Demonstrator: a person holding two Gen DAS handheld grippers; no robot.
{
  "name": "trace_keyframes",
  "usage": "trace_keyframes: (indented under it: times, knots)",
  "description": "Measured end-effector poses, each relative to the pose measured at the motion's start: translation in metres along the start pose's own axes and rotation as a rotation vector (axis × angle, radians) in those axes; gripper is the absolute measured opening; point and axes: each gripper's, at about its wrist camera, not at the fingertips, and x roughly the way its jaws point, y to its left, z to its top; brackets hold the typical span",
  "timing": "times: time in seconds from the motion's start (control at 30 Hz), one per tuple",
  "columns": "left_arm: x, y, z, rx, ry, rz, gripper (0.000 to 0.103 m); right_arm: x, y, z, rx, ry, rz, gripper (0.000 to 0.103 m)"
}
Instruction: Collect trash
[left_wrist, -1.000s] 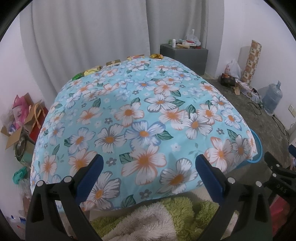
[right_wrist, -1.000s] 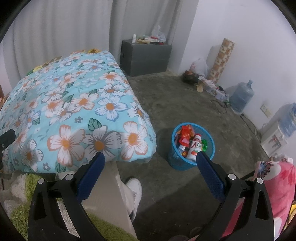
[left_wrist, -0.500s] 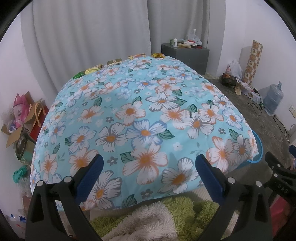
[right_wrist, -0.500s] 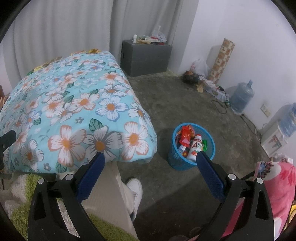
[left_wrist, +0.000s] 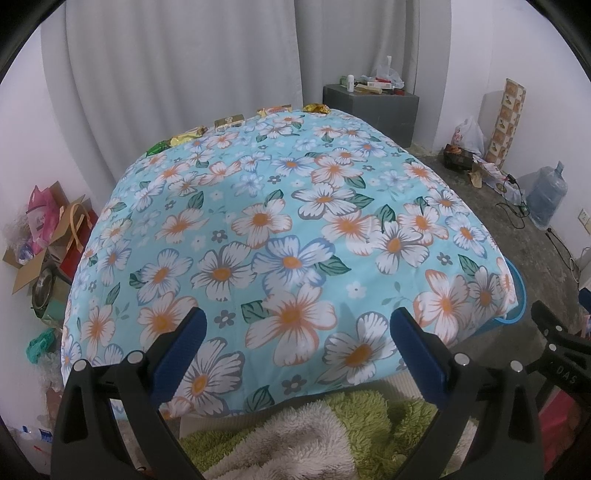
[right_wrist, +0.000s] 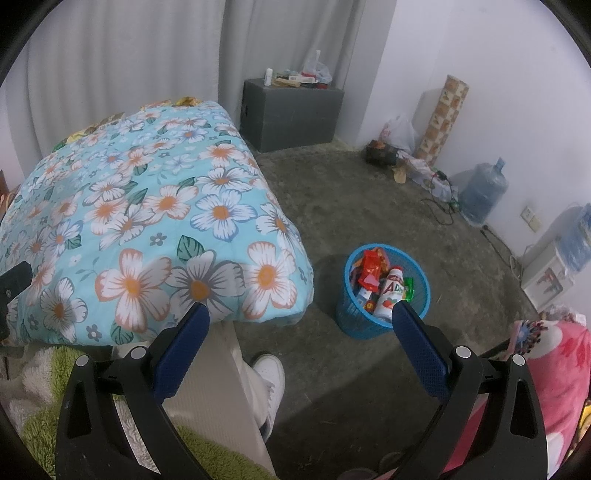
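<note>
A broad stretch of the flowered tablecloth (left_wrist: 295, 221) is lying bare from its near edge almost to the far one, giving a gripper room to pass over it. Only along the far edge are wrappers (left_wrist: 314, 108) and a small box (left_wrist: 229, 121) sitting in a row. To the right, open concrete floor (right_wrist: 369, 206) is surrounding the blue basket (right_wrist: 347, 314), whose mouth is crowded with packets and a bottle (right_wrist: 389, 291). A person's leg (right_wrist: 221, 387) and shoe (right_wrist: 271, 373) are standing near the table's right corner.

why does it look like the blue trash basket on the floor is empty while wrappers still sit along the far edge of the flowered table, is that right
Not quite. The right wrist view shows the blue trash basket already holds trash, including a white bottle and a red packet. The wrappers do still sit along the far edge of the flowered table.
</note>
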Motion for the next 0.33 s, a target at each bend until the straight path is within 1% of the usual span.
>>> trace_keyframes:
  times: [0.33]
  knots:
    - [0.001,0.0047,-0.0064,-0.002,0.008,0.006,0.097,-0.0001,0.0,0.0,-0.001,0.0,-0.001,0.095]
